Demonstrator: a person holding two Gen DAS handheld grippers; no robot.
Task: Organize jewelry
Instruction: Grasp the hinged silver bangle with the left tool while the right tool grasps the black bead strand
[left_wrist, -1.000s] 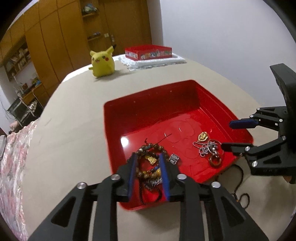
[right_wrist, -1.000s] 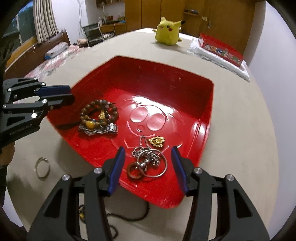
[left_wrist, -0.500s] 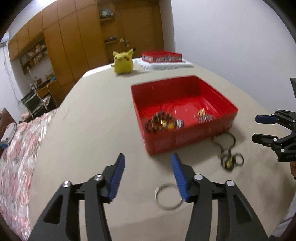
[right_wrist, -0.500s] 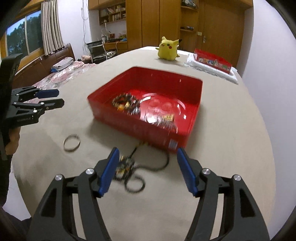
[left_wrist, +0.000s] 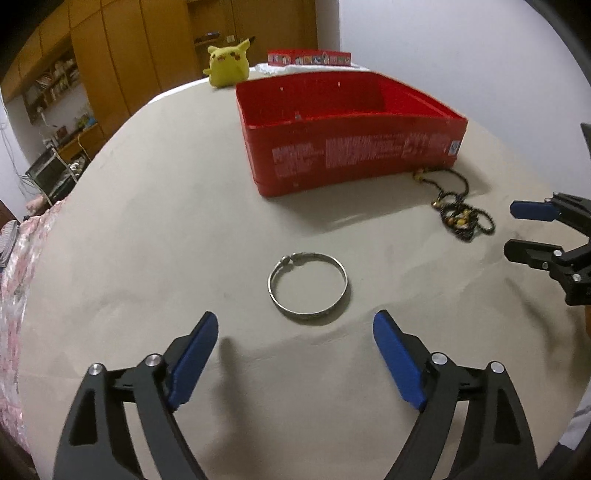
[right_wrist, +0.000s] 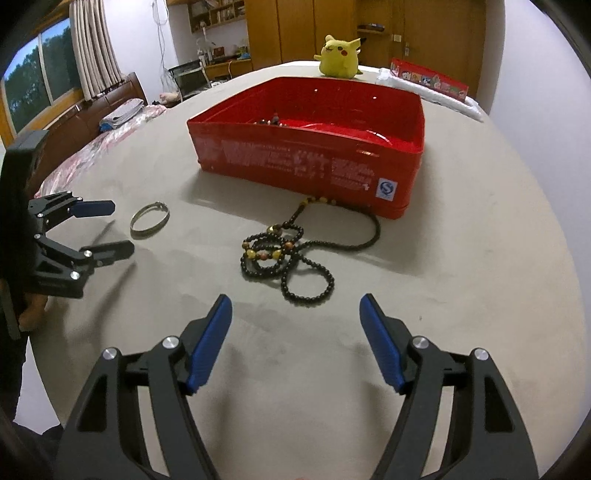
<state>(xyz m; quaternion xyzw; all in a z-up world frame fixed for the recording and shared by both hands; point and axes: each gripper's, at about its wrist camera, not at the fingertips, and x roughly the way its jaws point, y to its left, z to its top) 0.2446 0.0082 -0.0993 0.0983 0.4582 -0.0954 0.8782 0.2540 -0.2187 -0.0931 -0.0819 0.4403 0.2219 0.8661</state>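
Observation:
A silver bangle (left_wrist: 307, 285) lies flat on the beige table just ahead of my left gripper (left_wrist: 295, 332). That gripper's jaws are opening, with nothing between them. A dark beaded necklace (right_wrist: 288, 251) with amber beads is coiled on the table ahead of my right gripper (right_wrist: 295, 314), whose jaws are also opening and hold nothing. Behind both stands the red tray (left_wrist: 354, 162), its printed side wall facing me; a few beads show over its rim (right_wrist: 295, 127). The bangle (right_wrist: 149, 220) also lies left of the necklace (left_wrist: 460, 214).
A yellow plush toy (left_wrist: 226, 63) and a red box on a white cloth (left_wrist: 309, 59) sit at the table's far end. A bed with a floral cover (left_wrist: 14, 258) lies past the left edge. A hand (right_wrist: 33, 314) holds the left gripper (right_wrist: 107, 229).
Both grippers have drawn back from over the red tray and sunk toward the table. Both have spread their jaws wider. The bangle and necklace now lie just ahead of them.

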